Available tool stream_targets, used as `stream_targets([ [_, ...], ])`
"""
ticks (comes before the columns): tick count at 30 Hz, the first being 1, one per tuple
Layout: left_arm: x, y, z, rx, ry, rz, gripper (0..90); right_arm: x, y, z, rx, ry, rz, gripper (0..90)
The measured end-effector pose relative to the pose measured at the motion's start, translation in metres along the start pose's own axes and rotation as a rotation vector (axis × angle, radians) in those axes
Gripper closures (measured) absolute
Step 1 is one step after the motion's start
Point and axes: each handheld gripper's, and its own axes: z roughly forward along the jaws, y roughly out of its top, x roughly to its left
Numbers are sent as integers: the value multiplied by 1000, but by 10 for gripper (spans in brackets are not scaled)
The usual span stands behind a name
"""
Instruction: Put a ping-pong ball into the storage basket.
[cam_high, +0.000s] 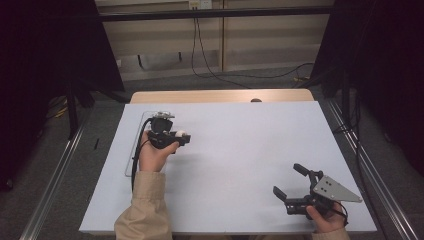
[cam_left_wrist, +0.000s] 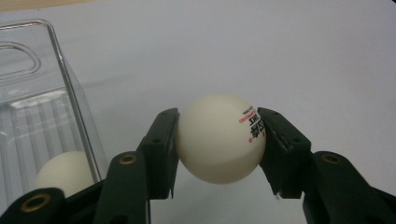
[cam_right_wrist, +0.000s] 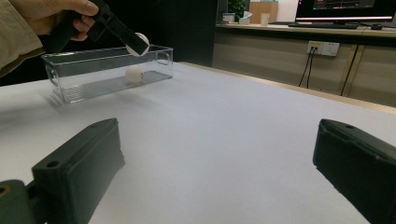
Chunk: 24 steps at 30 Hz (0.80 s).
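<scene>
- Left gripper view: left gripper is clamped on a white ping-pong ball, both pads pressing its sides, red and black print facing the right-hand pad.
- Landmark is the clear plastic box. It sits just to the left of the held ball in this view, open top up, with a second ball already lying on its floor.
- High view: box runs lengthwise away from the person along the left side of the white table. Left gripper holds the ball just past the box's right long wall, near its far end.
- Right gripper view confirms height: held ball sits at or just above the rim of the box; the other ball is inside, below it.
- Key relation, my read: box opening lies a short sideways shift from the ball, across the box's short axis. Left hand is the near one by far.
- Right gripper is well apart from the box, at the table's near right corner, jaws spread wide, nothing between them.
</scene>
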Motion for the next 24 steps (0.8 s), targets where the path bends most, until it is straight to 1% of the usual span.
stream_targets([
  [2, 1, 0, -2, -4, -1, -7, 511, 0, 0, 0, 0, 0, 0, 7],
  [14, 4, 0, -9, -30, 2, -3, 510, 0, 0, 0, -1, 0, -1, 7],
  [15, 4, 0, -10, -32, 2, -8, 511, 0, 0, 0, -1, -1, -1, 7],
  [22, 8, -2, -17, -38, 14, -10, 511, 0, 0, 0, -1, 2, -4, 7],
  [24, 10, -3, -19, -43, 16, -19, 511, 1, 1, 0, -3, 2, -1, 7],
])
